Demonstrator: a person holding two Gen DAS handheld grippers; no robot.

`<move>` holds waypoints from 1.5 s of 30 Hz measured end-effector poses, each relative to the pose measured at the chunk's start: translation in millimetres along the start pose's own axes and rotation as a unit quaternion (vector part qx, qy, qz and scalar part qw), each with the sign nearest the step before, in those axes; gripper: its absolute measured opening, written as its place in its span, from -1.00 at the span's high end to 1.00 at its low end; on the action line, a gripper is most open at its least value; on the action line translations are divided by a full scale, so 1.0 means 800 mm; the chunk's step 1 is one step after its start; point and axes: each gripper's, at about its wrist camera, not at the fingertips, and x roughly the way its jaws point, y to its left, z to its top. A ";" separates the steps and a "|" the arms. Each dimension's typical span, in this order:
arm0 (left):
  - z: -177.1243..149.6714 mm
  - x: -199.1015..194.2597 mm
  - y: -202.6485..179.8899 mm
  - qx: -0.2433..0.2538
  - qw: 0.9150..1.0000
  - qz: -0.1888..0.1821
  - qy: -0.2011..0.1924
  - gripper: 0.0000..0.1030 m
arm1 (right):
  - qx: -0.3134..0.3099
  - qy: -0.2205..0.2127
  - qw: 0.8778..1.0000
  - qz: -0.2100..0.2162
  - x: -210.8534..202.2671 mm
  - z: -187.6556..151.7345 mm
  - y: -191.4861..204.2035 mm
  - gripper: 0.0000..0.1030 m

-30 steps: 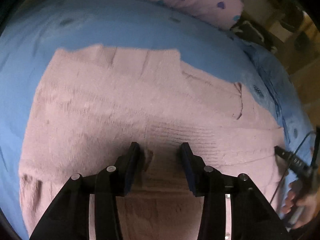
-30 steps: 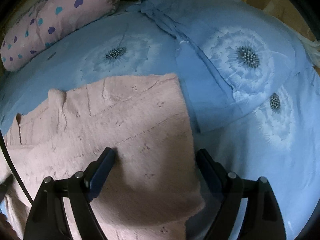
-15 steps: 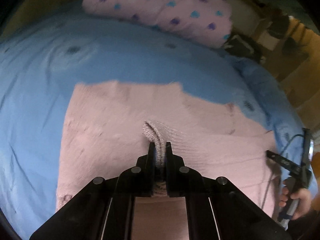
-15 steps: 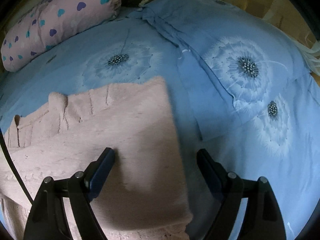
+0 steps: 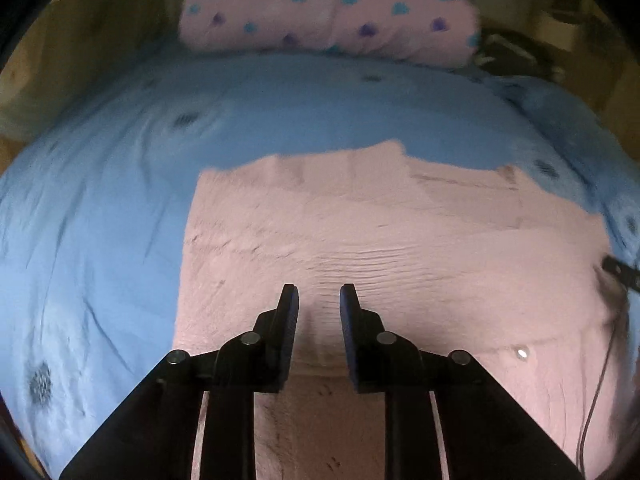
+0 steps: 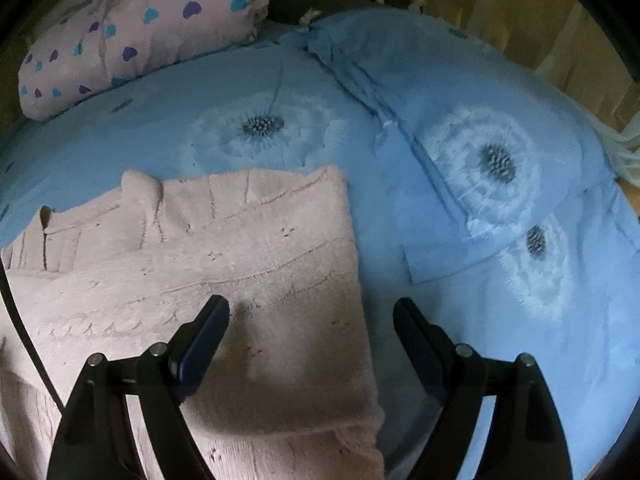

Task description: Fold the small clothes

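Centrally on the blue bedsheet printed with pale dandelion heads point(image 6: 460, 320), a fuzzy pink knitted garment point(image 5: 400, 240) is spread flat. Seen through the left wrist camera, the left gripper point(image 5: 319, 300) is held with its black fingers a narrow gap apart, nothing between them, over the ribbed middle of the knit. A small shiny button point(image 5: 522, 353) on the garment and a thin black cable point(image 5: 600, 380) at the right edge are shown only in this view, which is somewhat blurred. From the right wrist camera, the right gripper point(image 6: 310, 320) is seen spread wide and empty, one finger over the knit and the other over bare sheet, so that the garment's right edge falls between them. Sharper detail is given there: small eyelet holes, raised diagonal ridges, a soft napped surface, and a folded upper layer lying on a lower one. A pink cylindrical bolster pillow dotted with blue and purple hearts point(image 6: 132, 36) is seen at the far side of the bed in both views, and a crumpled fold of blue fabric point(image 6: 360, 76) is shown beyond the garment.
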 end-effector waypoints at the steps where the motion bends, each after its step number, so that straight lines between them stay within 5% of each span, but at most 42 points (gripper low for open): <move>1: -0.007 -0.005 0.004 0.005 1.000 -0.009 -0.016 0.94 | -0.004 -0.005 1.000 0.000 -0.007 -0.002 0.000 -0.70; 5: -0.034 -0.017 0.023 -0.062 0.993 -0.104 -0.001 0.94 | -0.035 -0.025 0.999 0.010 -0.038 -0.024 0.006 -0.70; 7: -0.051 -0.031 0.032 -0.090 0.989 -0.113 -0.015 0.94 | -0.051 -0.040 0.998 0.020 -0.055 -0.043 0.008 -0.70; 12: -0.087 -0.057 0.029 -0.025 0.999 0.005 -0.032 0.94 | -0.081 -0.089 0.992 -0.025 -0.093 -0.083 0.014 -0.69; 15: -0.113 -0.064 0.021 0.073 0.991 0.109 -0.024 0.90 | -0.060 -0.102 0.993 -0.021 -0.111 -0.107 0.004 -0.60; 17: -0.128 -0.071 0.025 0.101 0.987 0.123 -0.004 0.90 | -0.056 -0.093 0.994 0.005 -0.117 -0.121 0.001 -0.59; 19: -0.137 -0.082 0.038 0.088 0.991 0.102 0.010 0.79 | -0.066 -0.096 0.993 0.002 -0.124 -0.132 0.003 -0.59; 22: -0.157 -0.105 0.086 -0.005 0.999 0.017 0.031 0.70 | -0.081 -0.106 0.991 -0.002 -0.134 -0.150 0.003 -0.59; 26: -0.188 -0.137 0.136 -0.138 0.986 -0.088 0.040 0.40 | -0.086 -0.102 0.991 -0.004 -0.135 -0.176 -0.004 -0.59; 33: -0.226 -0.176 0.140 -0.113 0.990 -0.087 0.024 0.34 | -0.078 -0.101 0.991 -0.042 -0.140 -0.209 -0.039 -0.61; 38: -0.245 -0.185 0.148 -0.116 0.989 -0.090 0.014 0.34 | -0.047 -0.070 0.996 -0.010 -0.141 -0.235 -0.069 -0.62; 42: -0.253 -0.162 0.143 -0.129 0.982 -0.125 0.056 0.34 | -0.034 -0.033 0.999 0.020 -0.133 -0.257 -0.069 -0.62; 45: -0.268 -0.128 0.135 -0.161 0.969 -0.151 0.114 0.30 | -0.013 -0.026 0.999 0.037 -0.139 -0.267 -0.066 -0.62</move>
